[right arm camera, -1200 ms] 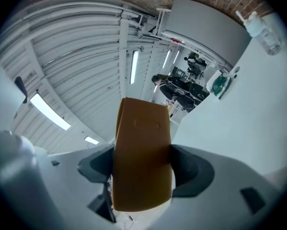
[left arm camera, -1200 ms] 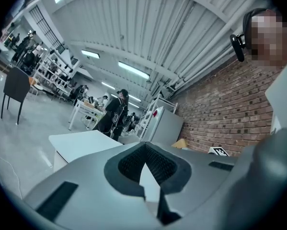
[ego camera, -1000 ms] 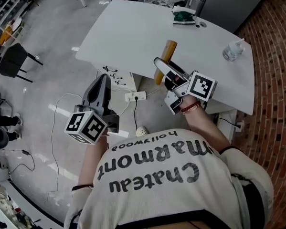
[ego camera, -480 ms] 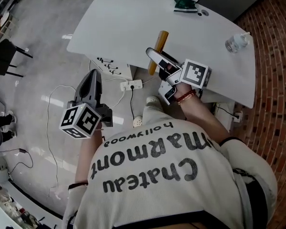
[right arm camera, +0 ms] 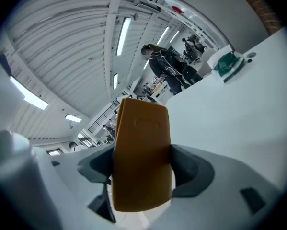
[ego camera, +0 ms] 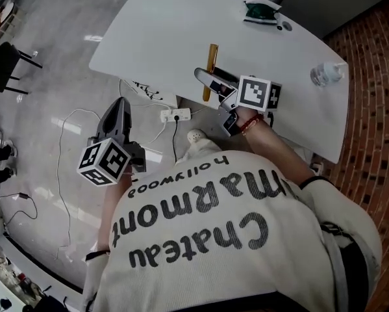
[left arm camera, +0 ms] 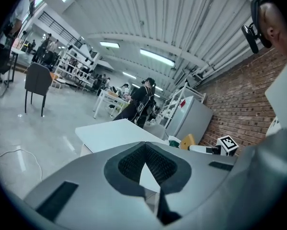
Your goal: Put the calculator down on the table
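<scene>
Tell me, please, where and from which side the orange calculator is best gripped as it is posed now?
Across its narrow width, near the end toward the person, coming in along its length. The calculator is a slim flat slab with straight long edges, so jaws should seat well there; the right claw is shut on it just so, leaving the far end free above the table.

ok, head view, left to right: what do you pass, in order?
Black chair → left gripper → power strip on the floor → orange calculator → water bottle → brick wall.
</scene>
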The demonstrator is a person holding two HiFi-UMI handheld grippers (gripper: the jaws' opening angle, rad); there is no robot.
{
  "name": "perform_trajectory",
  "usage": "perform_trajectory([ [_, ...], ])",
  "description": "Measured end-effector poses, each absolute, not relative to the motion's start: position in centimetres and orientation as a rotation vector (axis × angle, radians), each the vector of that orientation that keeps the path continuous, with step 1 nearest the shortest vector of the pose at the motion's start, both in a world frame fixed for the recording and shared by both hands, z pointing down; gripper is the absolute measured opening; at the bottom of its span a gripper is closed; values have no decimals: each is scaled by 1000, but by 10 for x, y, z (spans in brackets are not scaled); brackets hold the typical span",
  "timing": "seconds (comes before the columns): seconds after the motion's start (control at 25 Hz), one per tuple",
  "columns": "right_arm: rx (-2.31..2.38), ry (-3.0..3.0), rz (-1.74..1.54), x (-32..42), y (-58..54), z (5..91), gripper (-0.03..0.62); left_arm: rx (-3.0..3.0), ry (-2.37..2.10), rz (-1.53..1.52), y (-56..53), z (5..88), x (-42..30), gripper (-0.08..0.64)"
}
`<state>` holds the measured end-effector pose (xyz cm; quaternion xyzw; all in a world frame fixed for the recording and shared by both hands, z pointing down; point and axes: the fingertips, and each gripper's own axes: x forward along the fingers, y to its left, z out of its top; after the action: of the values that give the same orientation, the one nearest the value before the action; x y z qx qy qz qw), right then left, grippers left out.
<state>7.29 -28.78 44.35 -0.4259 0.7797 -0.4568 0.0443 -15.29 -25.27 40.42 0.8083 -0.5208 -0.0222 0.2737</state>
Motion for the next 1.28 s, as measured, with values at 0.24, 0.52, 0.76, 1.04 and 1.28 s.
perform_trajectory([
  [0.24, -1362, 2558, -1341, 71, -330, 462, 360, 2131, -1480, -45, -275, 405, -166, 0],
  [0.52, -1413, 2829, -1225, 55, -360, 482, 360, 2071, -1569, -51, -291, 405, -186, 0],
  [0.76, -1454, 3012, -1175, 44, -375, 505, 360, 2025, -1605, -78, -300, 412, -196, 0],
  [1.04, -1562, 3175, -1108, 51, -383, 531, 359, 1981, -1625, -81, -297, 421, -201, 0],
  [1.28, -1653, 3217, -1117, 64, -388, 550, 359, 1964, -1637, -75, -294, 426, -202, 0],
])
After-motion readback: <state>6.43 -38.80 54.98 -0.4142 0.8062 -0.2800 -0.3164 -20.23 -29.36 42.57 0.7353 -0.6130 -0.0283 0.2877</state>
